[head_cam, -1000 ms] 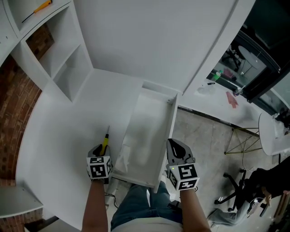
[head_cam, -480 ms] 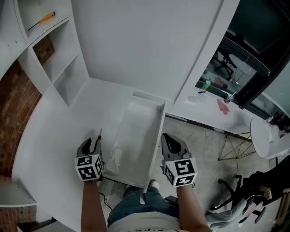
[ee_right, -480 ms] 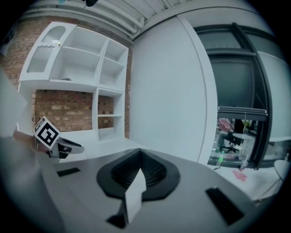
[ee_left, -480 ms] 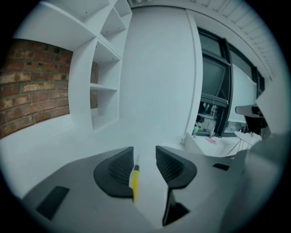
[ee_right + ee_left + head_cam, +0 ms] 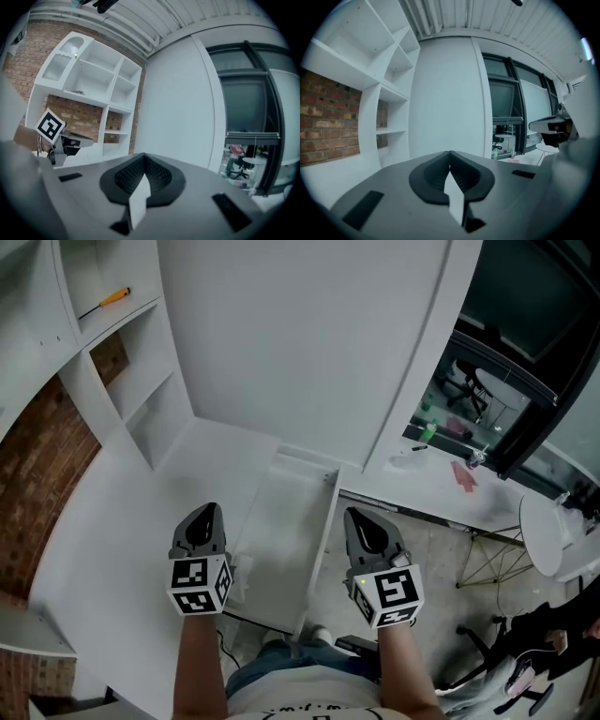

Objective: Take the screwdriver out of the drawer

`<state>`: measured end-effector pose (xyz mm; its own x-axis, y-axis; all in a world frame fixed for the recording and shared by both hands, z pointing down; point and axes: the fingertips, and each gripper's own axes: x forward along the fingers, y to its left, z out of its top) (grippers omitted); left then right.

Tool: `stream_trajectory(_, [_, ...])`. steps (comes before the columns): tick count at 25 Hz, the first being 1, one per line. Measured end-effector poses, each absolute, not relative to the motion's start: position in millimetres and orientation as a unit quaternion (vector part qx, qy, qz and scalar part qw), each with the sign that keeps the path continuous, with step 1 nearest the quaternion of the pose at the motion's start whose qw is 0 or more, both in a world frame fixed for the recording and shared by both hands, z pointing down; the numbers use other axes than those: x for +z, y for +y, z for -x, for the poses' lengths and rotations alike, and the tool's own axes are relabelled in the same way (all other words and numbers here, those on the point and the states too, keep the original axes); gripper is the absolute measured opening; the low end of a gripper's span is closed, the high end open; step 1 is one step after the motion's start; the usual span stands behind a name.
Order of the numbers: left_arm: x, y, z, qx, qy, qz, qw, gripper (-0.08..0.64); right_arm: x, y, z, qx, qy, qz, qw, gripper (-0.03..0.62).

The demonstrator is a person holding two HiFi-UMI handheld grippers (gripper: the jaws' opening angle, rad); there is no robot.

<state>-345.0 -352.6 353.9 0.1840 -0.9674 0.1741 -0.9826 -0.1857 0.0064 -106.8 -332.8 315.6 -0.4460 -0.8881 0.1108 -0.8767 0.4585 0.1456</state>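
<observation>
Head view, looking steeply down: a white drawer (image 5: 278, 521) is pulled out of the curved white worktop (image 5: 112, 531), its open end toward the near side. The left gripper (image 5: 206, 514) hangs over the worktop just left of the drawer's left wall. The right gripper (image 5: 359, 519) hangs just right of the drawer's right wall, over the floor (image 5: 422, 540). Both point toward the far white wall, each with its marker cube (image 5: 199, 585) at the near end and a bare forearm (image 5: 199, 662) behind it. The left fingers have just been closing; the left gripper view shows them met at the tips with nothing between them. In the right gripper view the right fingers are likewise pressed together and empty. The only screwdriver (image 5: 114, 297) in sight has an orange handle and lies on an upper shelf of the white shelving unit (image 5: 141, 399) at far left, well apart from both grippers and from the drawer. The patch of worktop under the left gripper is hidden. A brick wall (image 5: 42, 465) shows behind the shelving at left, and a dark window (image 5: 525, 324) at far right.
</observation>
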Motion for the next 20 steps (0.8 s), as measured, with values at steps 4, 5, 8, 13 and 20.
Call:
stream_trajectory(4, [321,-346,326,0.035,-0.616,-0.787,0.012,0.012,296,-329,105,-0.064,-0.853,-0.514,0.072,0.009])
stream_trajectory(5, [314,-344,322,0.026,-0.611,-0.791,0.002,0.012,291,-328,106,-0.071,-0.854,-0.512,0.068,0.009])
stream_trajectory(8, [298,-340,314,0.008,-0.602,-0.798,-0.023,0.012,277,-325,107,-0.093,-0.857,-0.504,0.061,0.009])
stream_trajectory(13, [283,-334,302,-0.001,-0.591,-0.805,-0.057,0.012,252,-317,102,-0.105,-0.860,-0.500,0.011,0.008])
stream_trajectory(20, [272,-326,294,-0.001,-0.583,-0.808,-0.081,0.012,248,-314,102,-0.119,-0.864,-0.488,0.021,0.008])
